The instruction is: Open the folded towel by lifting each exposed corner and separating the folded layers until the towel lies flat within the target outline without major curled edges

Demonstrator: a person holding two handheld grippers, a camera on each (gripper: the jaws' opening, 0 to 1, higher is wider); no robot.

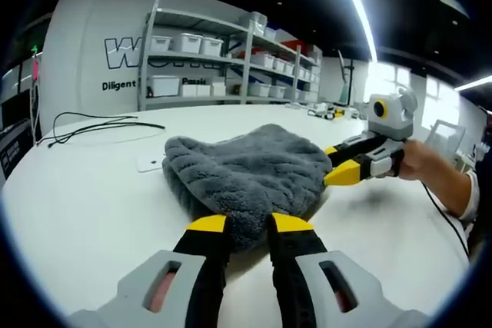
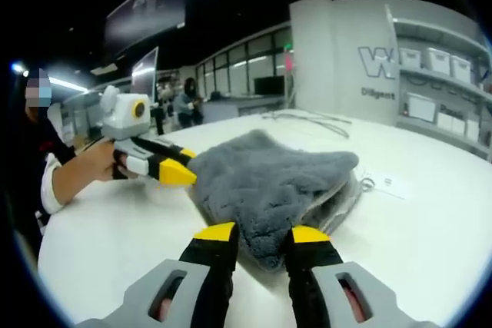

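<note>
A grey fluffy towel [image 1: 246, 170] lies folded and bunched on the white table [image 1: 77, 205]. My left gripper [image 1: 250, 224] has its yellow-tipped jaws close together, with the towel's near corner pinched between them. From the right, my right gripper [image 1: 337, 163] meets the towel's far-right edge, held by a person's hand [image 1: 419, 163]. In the right gripper view the towel [image 2: 269, 178] humps up, its layers gaping at the right side. My right gripper [image 2: 264, 233] is shut on its nearest corner. The left gripper [image 2: 181, 164] bites the towel's left edge.
A small white card [image 1: 150, 163] lies on the table just left of the towel. A black cable [image 1: 100, 124] trails further left. Metal shelves with white bins [image 1: 231, 67] stand behind the table. Bare tabletop surrounds the towel on all sides.
</note>
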